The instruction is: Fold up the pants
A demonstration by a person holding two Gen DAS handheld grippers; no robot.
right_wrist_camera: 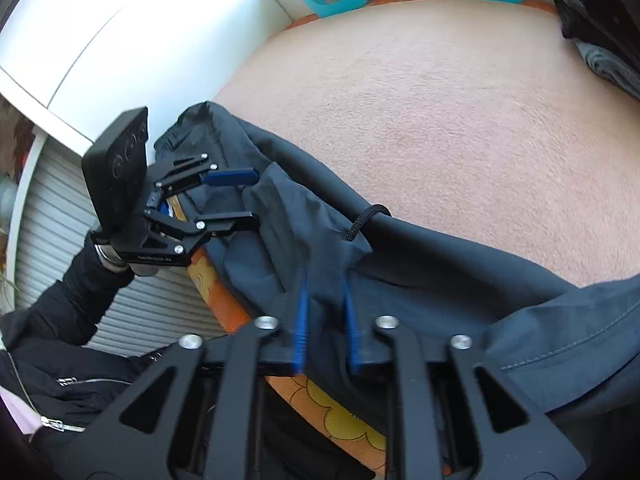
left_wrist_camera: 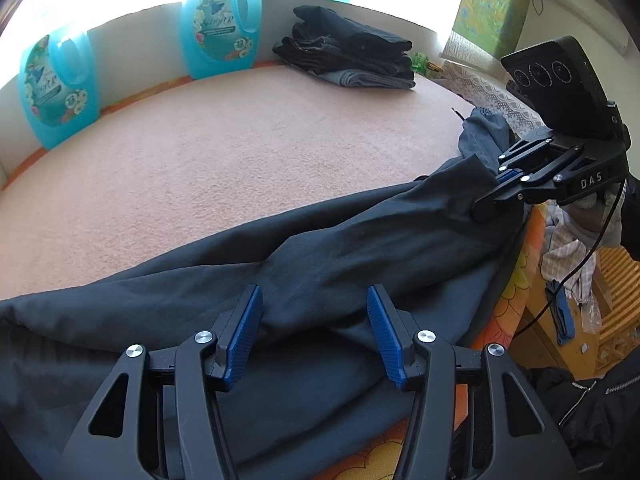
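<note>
Dark, smooth-woven pants (left_wrist_camera: 320, 264) lie crumpled along the near edge of a pink, nubby towel-like cover (left_wrist_camera: 224, 152) on the bench, one end draping over the edge; a black braided drawstring (right_wrist_camera: 366, 220) curls on the fabric. The left tool (left_wrist_camera: 314, 332) hovers low over the cloth, its ribbed blue pads (left_wrist_camera: 244, 336) spread apart with nothing pinched between them. The right tool (right_wrist_camera: 326, 320) points level along the bench edge, clenched on a fold of the pants. Far back sit a stack (left_wrist_camera: 352, 50) of folded dark clothes and glossy turquoise jugs (left_wrist_camera: 220, 26).
</note>
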